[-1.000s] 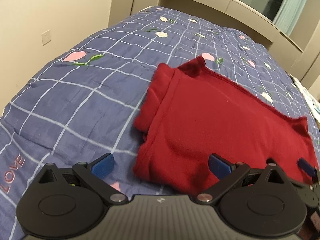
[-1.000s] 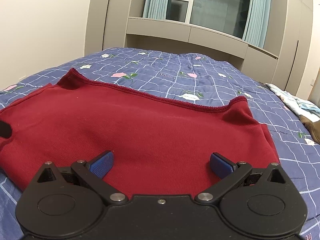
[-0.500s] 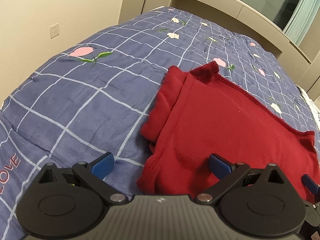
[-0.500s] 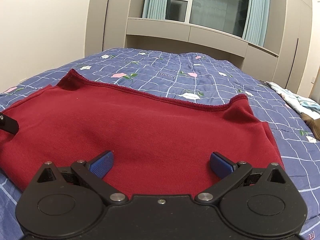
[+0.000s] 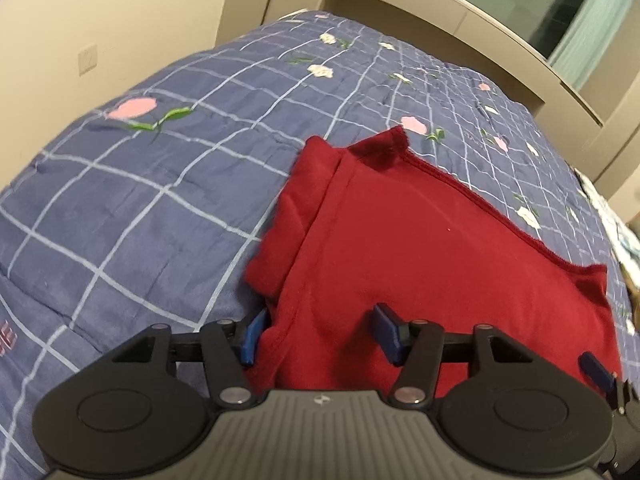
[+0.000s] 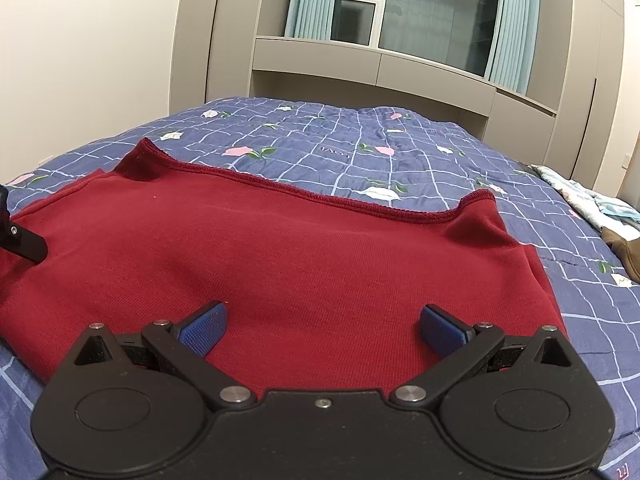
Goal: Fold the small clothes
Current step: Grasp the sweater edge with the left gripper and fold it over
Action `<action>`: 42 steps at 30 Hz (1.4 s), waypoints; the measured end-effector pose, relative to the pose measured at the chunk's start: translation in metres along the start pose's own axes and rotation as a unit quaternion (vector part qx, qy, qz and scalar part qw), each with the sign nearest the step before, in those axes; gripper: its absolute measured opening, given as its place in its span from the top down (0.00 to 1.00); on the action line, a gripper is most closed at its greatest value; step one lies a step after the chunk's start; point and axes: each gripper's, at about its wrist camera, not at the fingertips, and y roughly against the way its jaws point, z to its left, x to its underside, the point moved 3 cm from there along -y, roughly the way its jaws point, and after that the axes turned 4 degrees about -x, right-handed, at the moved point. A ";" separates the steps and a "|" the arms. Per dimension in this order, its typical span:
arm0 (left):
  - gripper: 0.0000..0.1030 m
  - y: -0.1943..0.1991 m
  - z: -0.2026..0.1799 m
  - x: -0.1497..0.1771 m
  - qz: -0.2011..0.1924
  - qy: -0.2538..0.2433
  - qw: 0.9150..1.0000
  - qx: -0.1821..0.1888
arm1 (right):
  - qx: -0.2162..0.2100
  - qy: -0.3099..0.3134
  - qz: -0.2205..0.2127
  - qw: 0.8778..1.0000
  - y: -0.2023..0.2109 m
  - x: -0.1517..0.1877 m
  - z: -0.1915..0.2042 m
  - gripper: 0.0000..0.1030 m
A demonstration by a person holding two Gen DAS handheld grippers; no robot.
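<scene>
Left gripper (image 5: 320,336) tilts down, jaws closing with cloth between them; right gripper (image 6: 322,326) hangs wide open

We read one legible word, "LOVE", stitched in pale thread on the blue checked quilt (image 6: 400,136) near its far middle in the right wrist view, where it appears upside down (image 6: 335,152). At the left edge of the left wrist view we see pink stitched letters (image 5: 7,338) on the same quilt, cut off by the frame and not fully readable.
</scene>
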 end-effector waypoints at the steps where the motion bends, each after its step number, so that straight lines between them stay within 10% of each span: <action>1: 0.40 -0.002 0.003 -0.001 0.004 0.010 1.000 0.004 | 0.000 0.000 0.000 1.000 0.000 0.000 0.000 0.01; 7: 0.83 0.004 0.005 -0.007 -0.005 0.047 0.999 0.022 | 0.001 0.000 -0.001 1.000 0.000 0.000 0.000 0.00; 15: 0.86 0.047 -0.044 -0.024 -0.069 -0.045 0.995 0.053 | -0.054 -0.043 -0.002 0.998 0.020 -0.008 -0.026 0.00; 24: 0.87 0.090 -0.166 -0.019 -0.100 -0.195 0.967 0.128 | -0.044 0.039 -0.007 0.998 0.085 0.018 -0.072 0.00; 33: 0.87 0.075 -0.270 0.044 -0.057 -0.275 0.942 0.182 | -0.013 0.005 0.018 1.000 0.150 0.074 -0.117 0.00; 42: 0.83 0.039 -0.295 0.107 -0.006 -0.348 0.924 0.158 | -0.009 -0.035 0.034 0.999 0.173 0.098 -0.126 0.00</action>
